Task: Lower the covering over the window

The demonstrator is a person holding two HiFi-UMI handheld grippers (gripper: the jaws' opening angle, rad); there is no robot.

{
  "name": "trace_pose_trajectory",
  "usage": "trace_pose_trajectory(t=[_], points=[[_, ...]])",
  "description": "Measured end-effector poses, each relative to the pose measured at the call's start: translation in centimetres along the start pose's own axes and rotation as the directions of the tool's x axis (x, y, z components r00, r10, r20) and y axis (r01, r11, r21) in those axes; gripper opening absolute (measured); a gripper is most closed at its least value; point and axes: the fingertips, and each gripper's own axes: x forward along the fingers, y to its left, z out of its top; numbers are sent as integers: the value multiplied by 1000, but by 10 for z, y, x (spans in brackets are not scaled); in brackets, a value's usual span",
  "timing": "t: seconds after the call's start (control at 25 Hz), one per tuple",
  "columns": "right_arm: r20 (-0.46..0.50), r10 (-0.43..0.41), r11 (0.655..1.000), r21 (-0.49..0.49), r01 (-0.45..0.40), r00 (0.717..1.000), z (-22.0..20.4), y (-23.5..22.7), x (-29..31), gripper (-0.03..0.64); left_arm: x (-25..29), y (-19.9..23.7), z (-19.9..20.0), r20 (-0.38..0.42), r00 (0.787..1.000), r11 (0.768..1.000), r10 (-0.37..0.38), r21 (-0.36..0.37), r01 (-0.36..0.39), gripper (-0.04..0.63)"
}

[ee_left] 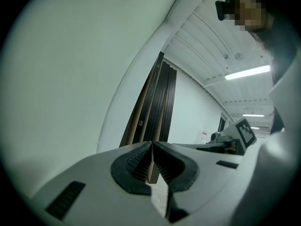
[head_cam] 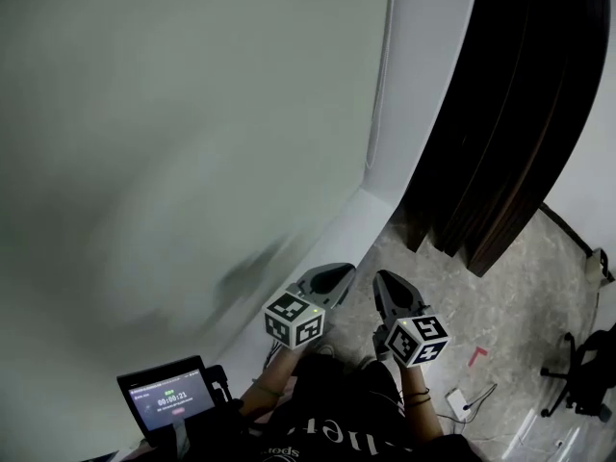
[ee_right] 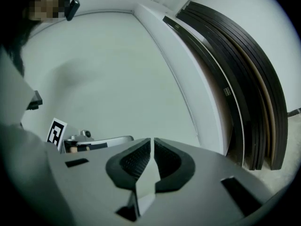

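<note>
Small screen point(head_cam: 171, 395) sits at 7 o'clock, right by the person's body. Just past it the left gripper point(head_cam: 337, 275) and right gripper point(head_cam: 388, 282) hang side by side, both with fingers pressed together on nothing. Pale covering point(head_cam: 192, 114) fills 9 to 12 o'clock, and dark panels point(head_cam: 500, 133) lean at 1 o'clock

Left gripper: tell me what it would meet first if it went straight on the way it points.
Probably the dark folded panels: the left gripper, fingers shut, lines up with them in its own view. The white wall edge runs just beside that line, and depth is unclear.
</note>
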Motion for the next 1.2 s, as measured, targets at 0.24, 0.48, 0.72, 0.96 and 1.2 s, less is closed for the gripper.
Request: trace_pose_trajectory(t=[0.24, 0.48, 0.72, 0.96, 1.2], points=[[-3, -15, 1000, 8, 15, 1000, 6, 2, -18, 21, 4, -14, 6, -15, 1000, 1000, -23, -6, 23, 12], [-33, -17, 999, -28, 16, 999, 14, 8, -38, 21, 8, -39, 7, -28, 999, 999, -37, -4, 37, 12], [-54, 8, 998, -62, -11, 999, 30, 10, -41, 21, 18, -51, 2, -71, 997, 999, -34, 2, 35, 12], [-76, 28, 996, -87, -35, 997, 27, 9, -35, 21, 18, -49, -2, -75, 997, 1000, -23, -12, 22, 12], [-70, 49, 992, -109, -57, 996, 32, 16, -32, 21, 19, -46, 1, -66, 998, 1000, -14, -17, 13, 12]])
